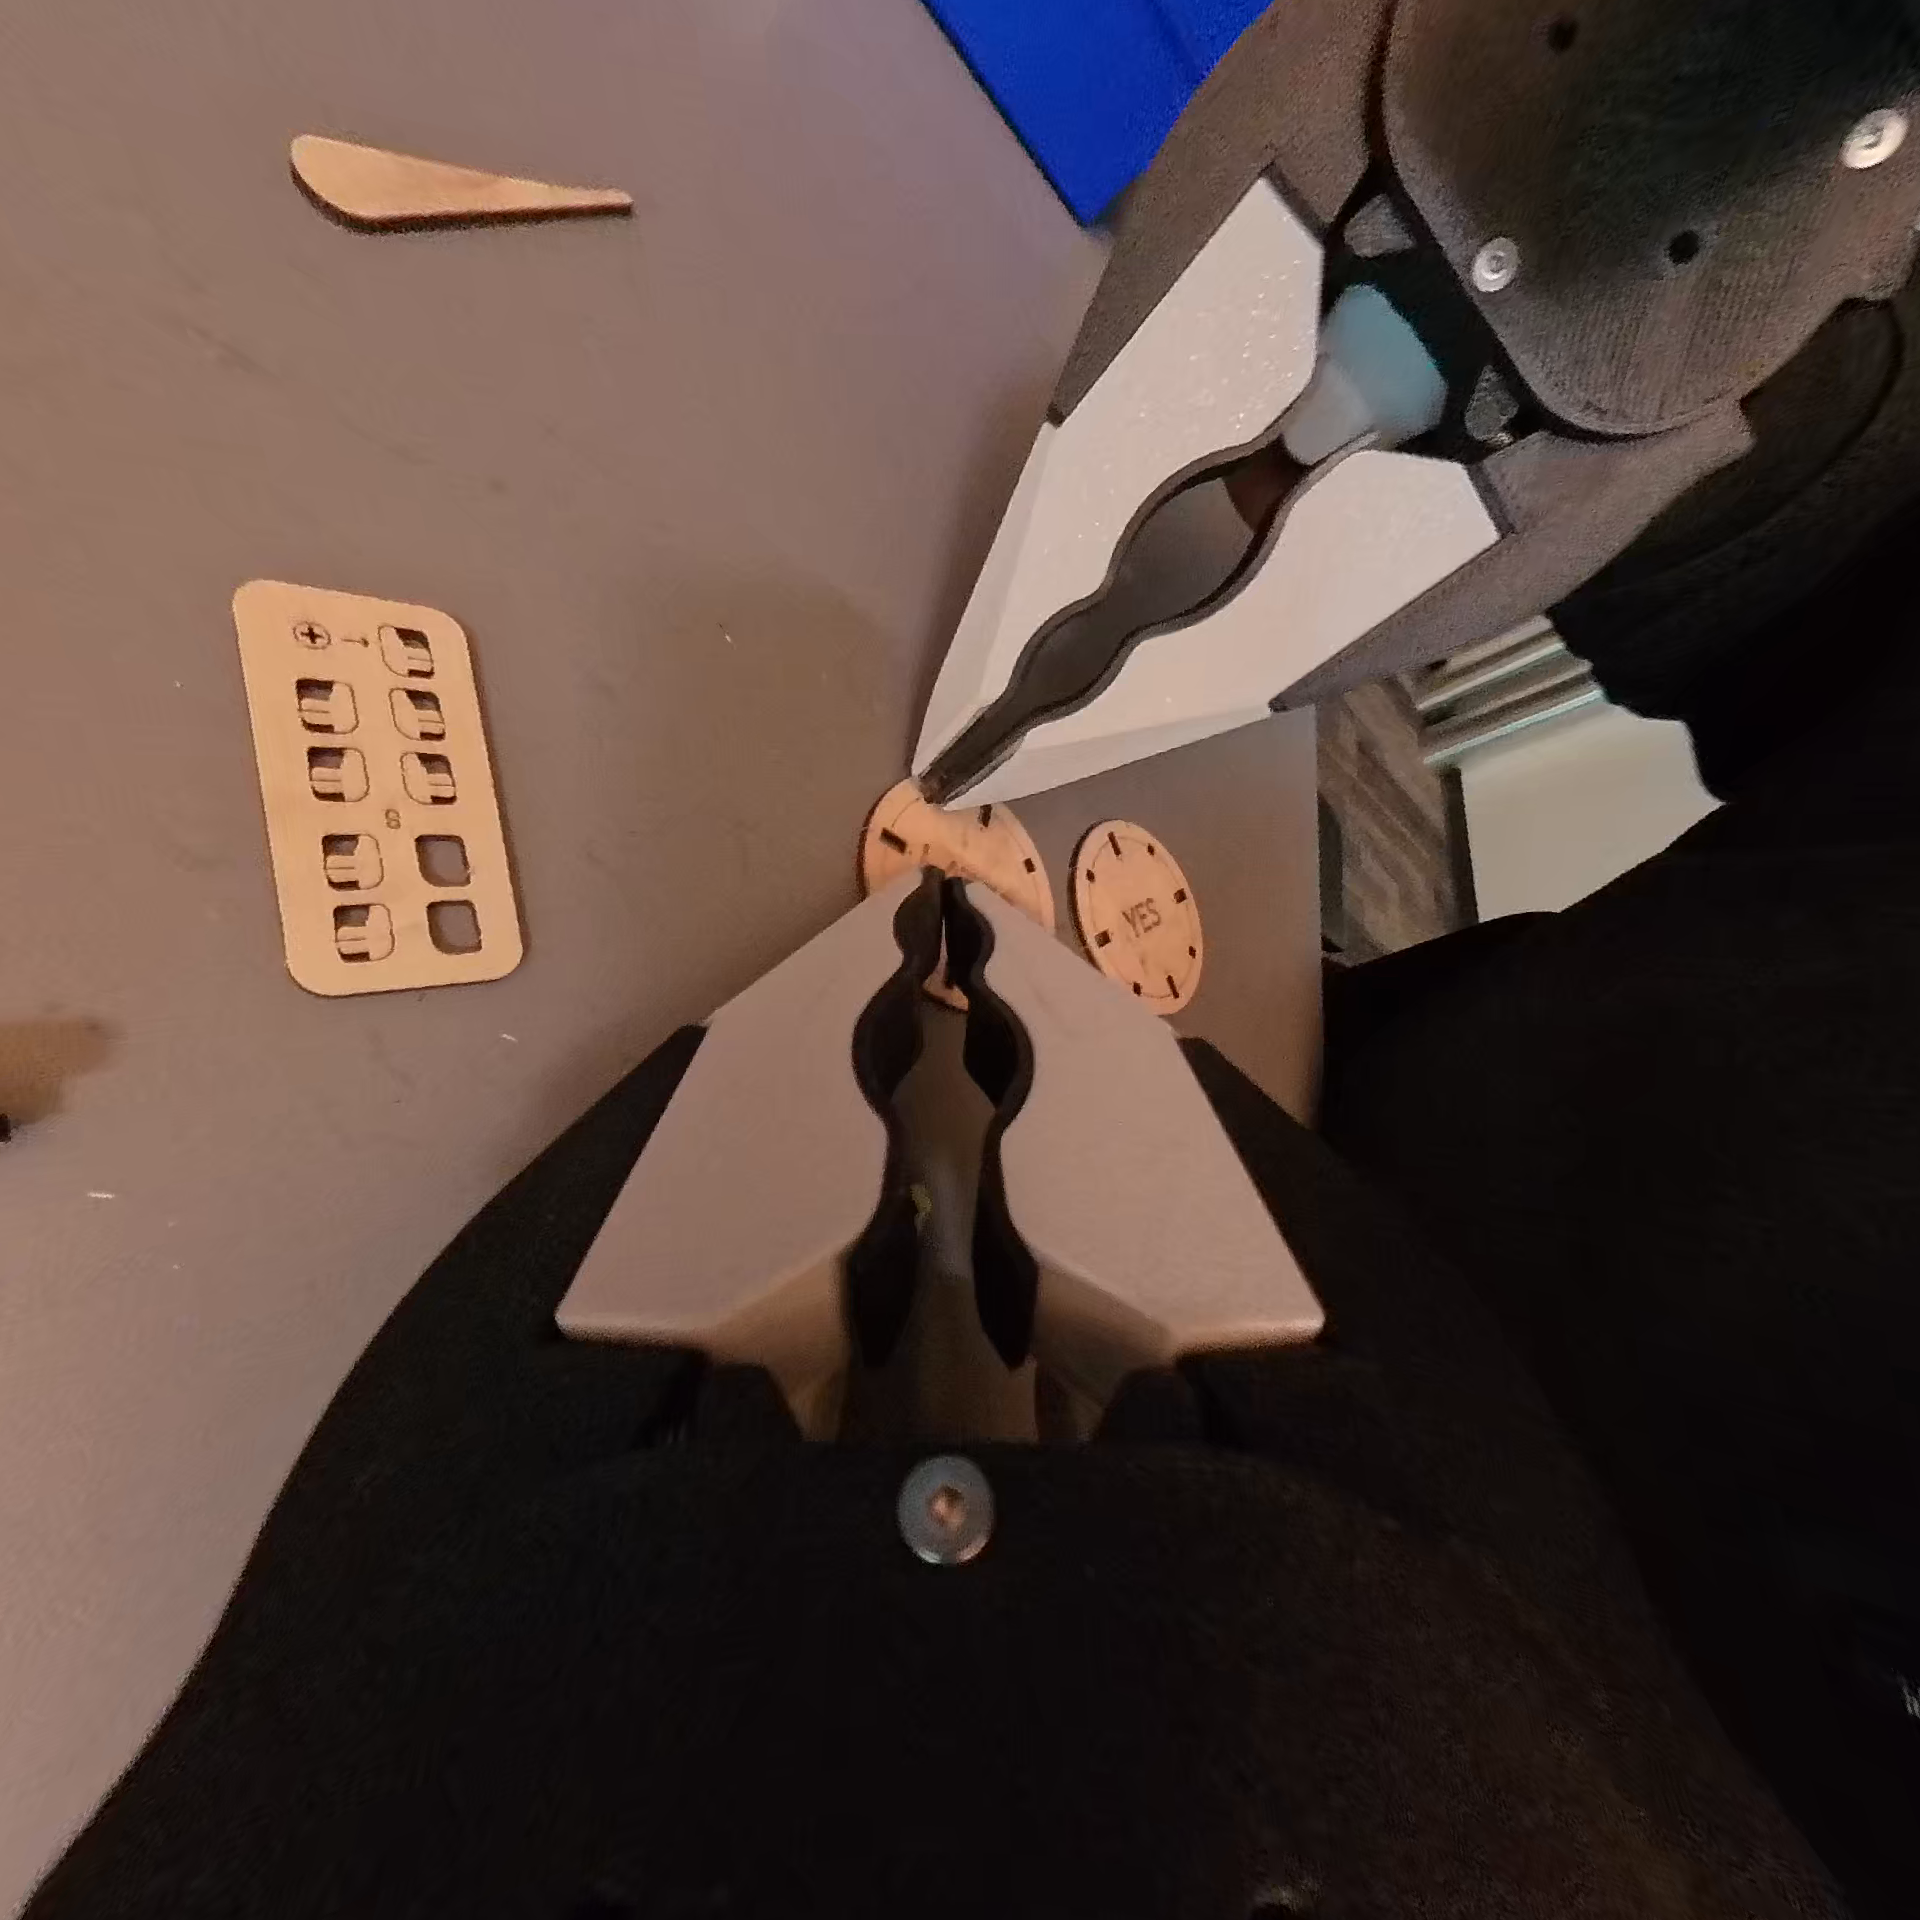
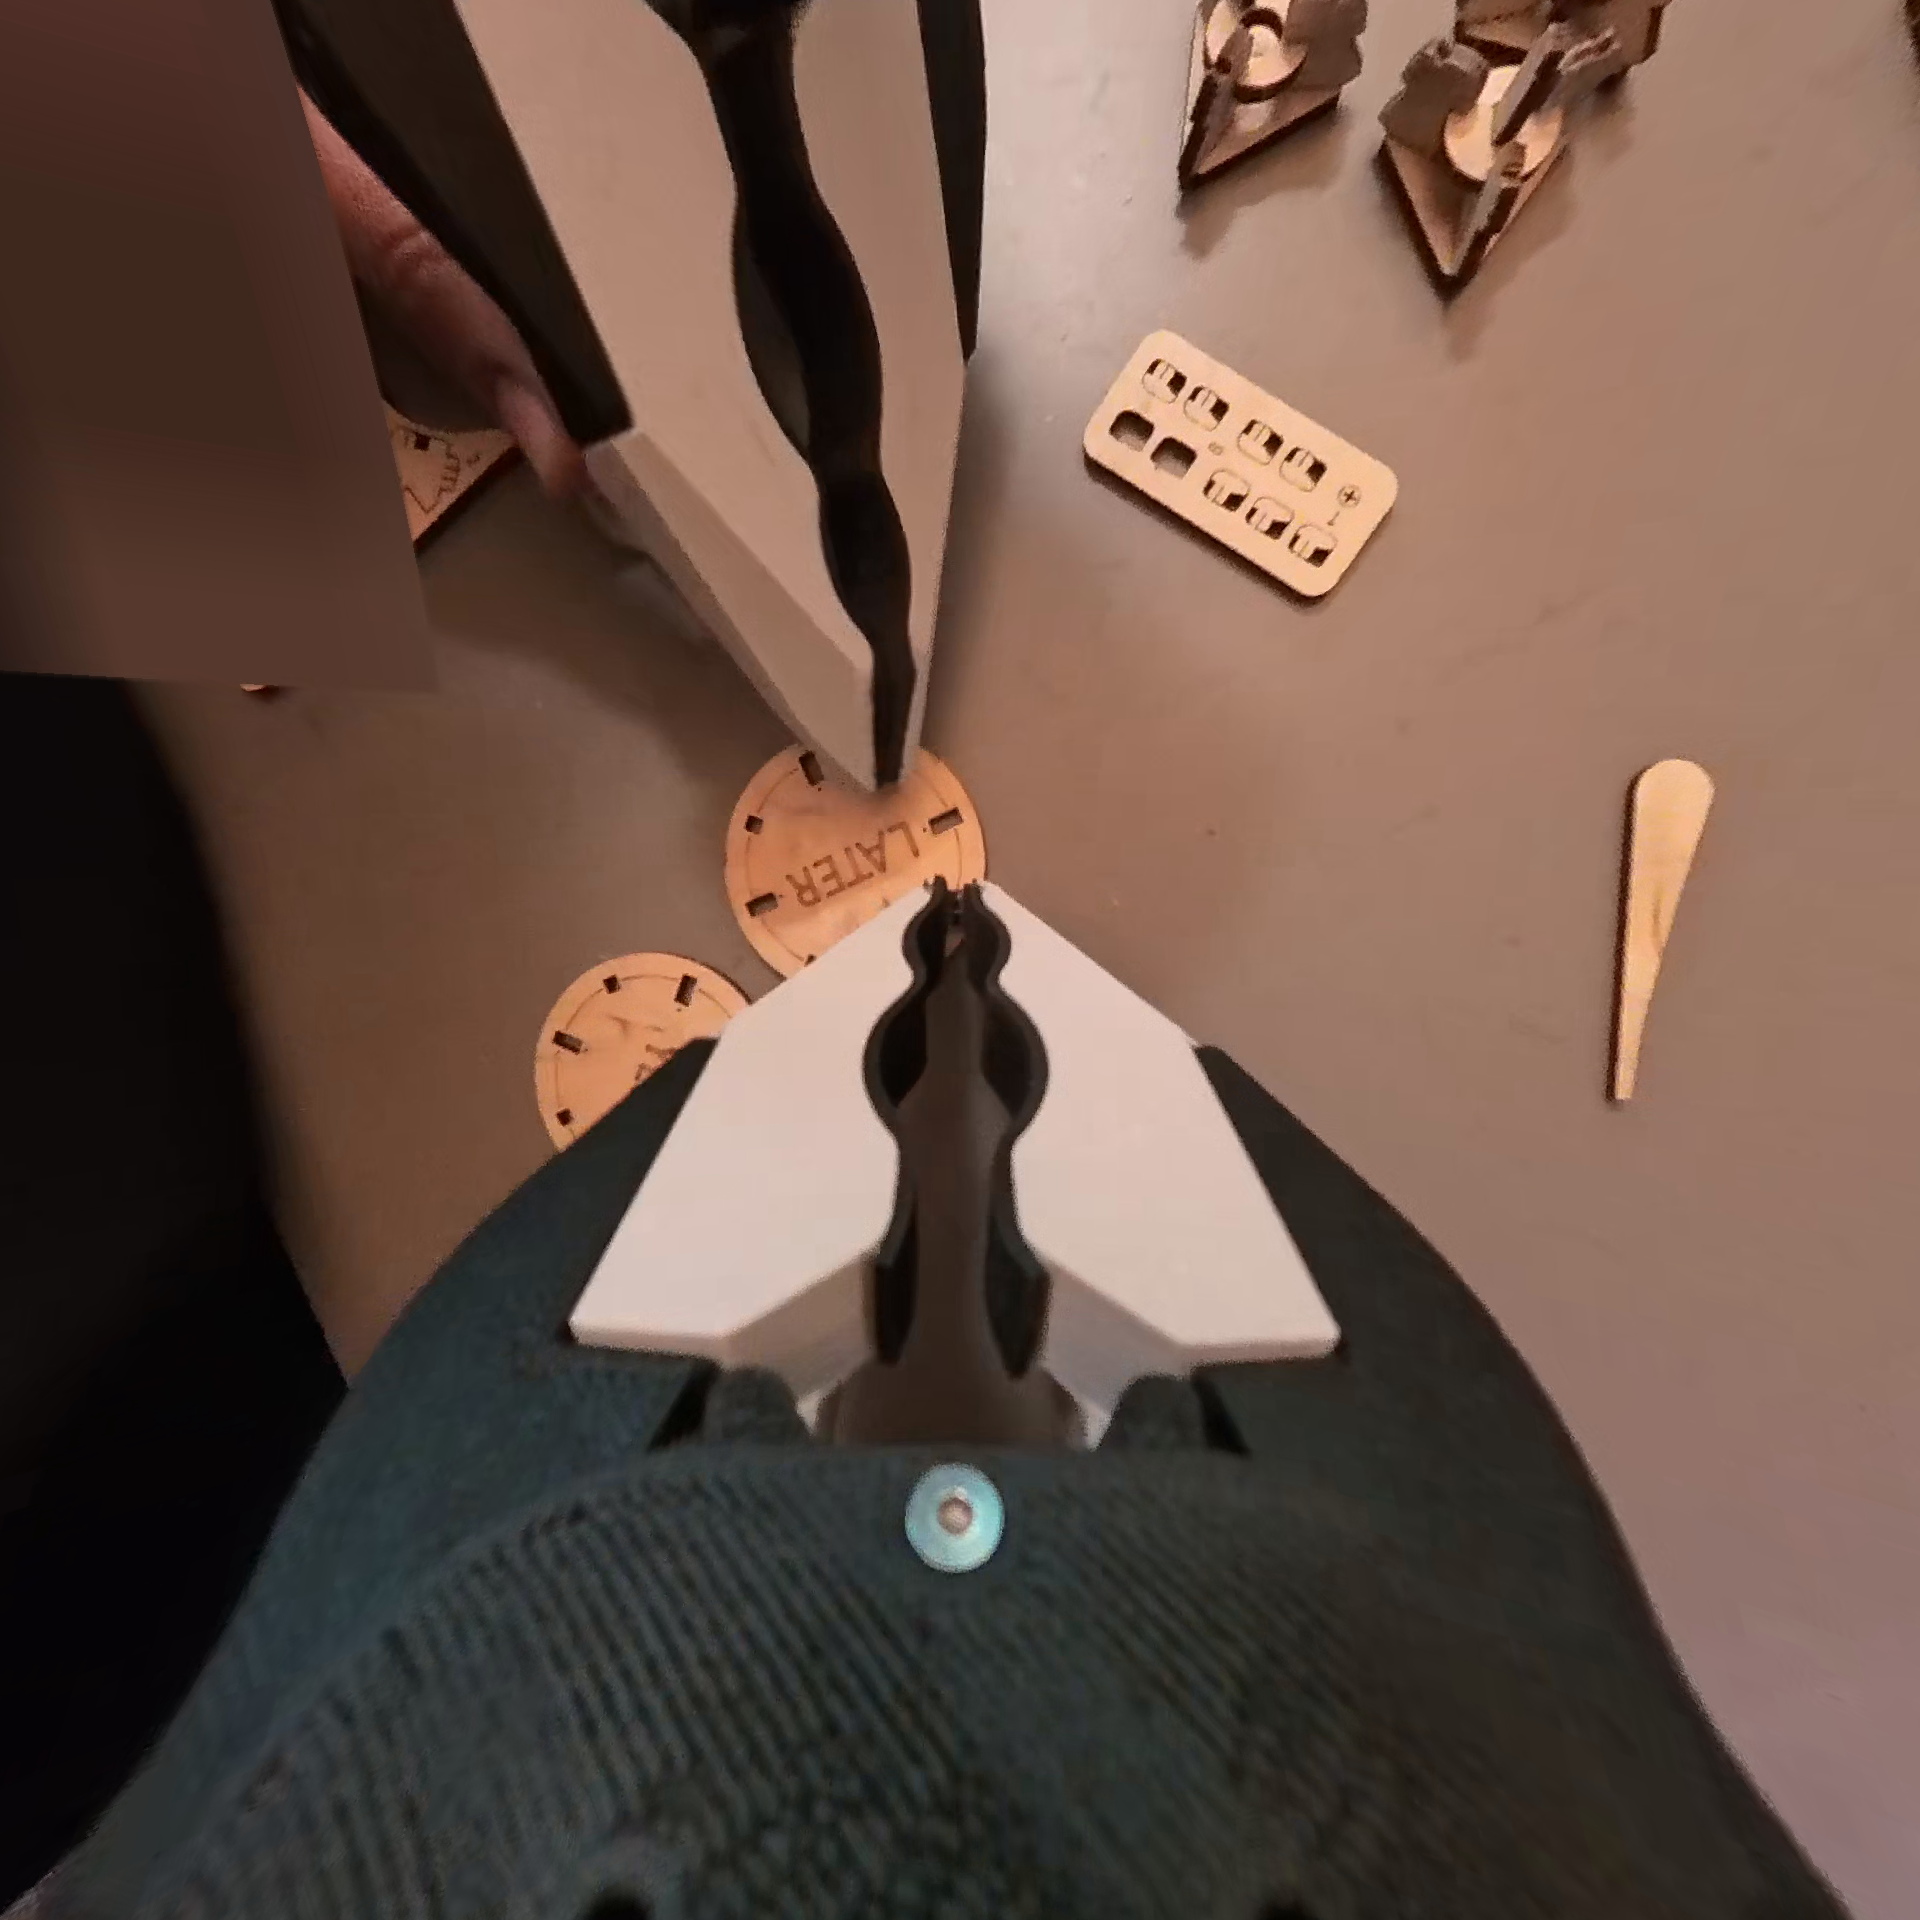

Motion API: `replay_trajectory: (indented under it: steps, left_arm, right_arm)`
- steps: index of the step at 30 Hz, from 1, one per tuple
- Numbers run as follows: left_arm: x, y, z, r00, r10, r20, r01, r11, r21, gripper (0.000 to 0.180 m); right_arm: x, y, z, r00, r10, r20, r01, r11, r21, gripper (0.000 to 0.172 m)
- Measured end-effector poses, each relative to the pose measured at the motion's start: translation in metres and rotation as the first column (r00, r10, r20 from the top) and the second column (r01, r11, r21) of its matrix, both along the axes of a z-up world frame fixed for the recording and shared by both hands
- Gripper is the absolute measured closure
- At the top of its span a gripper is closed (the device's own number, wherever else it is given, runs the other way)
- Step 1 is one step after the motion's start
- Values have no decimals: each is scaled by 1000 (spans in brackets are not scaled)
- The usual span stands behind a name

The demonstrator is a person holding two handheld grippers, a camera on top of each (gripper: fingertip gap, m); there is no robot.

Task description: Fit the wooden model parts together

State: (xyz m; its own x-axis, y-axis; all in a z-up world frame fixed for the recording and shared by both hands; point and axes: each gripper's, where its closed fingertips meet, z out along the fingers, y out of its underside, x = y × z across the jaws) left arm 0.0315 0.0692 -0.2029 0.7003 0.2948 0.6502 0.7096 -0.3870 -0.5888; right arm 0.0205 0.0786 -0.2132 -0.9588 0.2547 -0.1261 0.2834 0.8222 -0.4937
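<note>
While both grippers point at the same round wooden disc (image 2: pixel 831 862), each has its fingers pressed together with nothing between them. In the right wrist view, the right gripper (image 2: pixel 956 891) has its closed tips over the lower right part of this disc, at the centre of the frame, and the left gripper (image 2: pixel 888 769) comes down from the upper left, its closed tip touching the disc near its upper edge. The disc lies flat on the grey table (image 2: pixel 1351 779) and has small slots around its rim and engraved writing on its face.

A second wooden disc (image 2: pixel 623 1049) of the same kind lies just beside the first one, lower left of it, partly hidden by the right gripper's body. To the upper right of the centre lies a rectangular wooden card (image 2: pixel 1242 478) with rows of small cut-out pieces. At the right side of the frame lies a long wooden wedge (image 2: pixel 1657 914), wide at the top and narrow at the bottom. In the upper right corner stand two assembled wooden pieces (image 2: pixel 1382 114) with pointed bases. A part of a hand (image 2: pixel 457 312) shows at the upper left, behind the left gripper.
</note>
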Motion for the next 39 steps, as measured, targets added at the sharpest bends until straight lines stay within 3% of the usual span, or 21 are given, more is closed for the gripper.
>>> replay_trajectory:
  steps: [12, 28, 39]
  left_arm:
    - [0, 0, -3, 1000, 3, -19, -4, 1000, -25, 180]
    - [1, 0, -3, 1000, -4, -20, 4, 1000, -26, 180]
    - [1, 0, -3, 1000, -7, -15, 7, 1000, -24, 180]
  right_arm:
    - [5, -2, 0, 1000, 5, -18, -5, 1000, 1, 171]
    - [2, 4, 5, 999, 23, -27, -23, 999, -24, 159]
    - [0, 3, 0, 991, 9, 136, 8, 992, -125, 162]
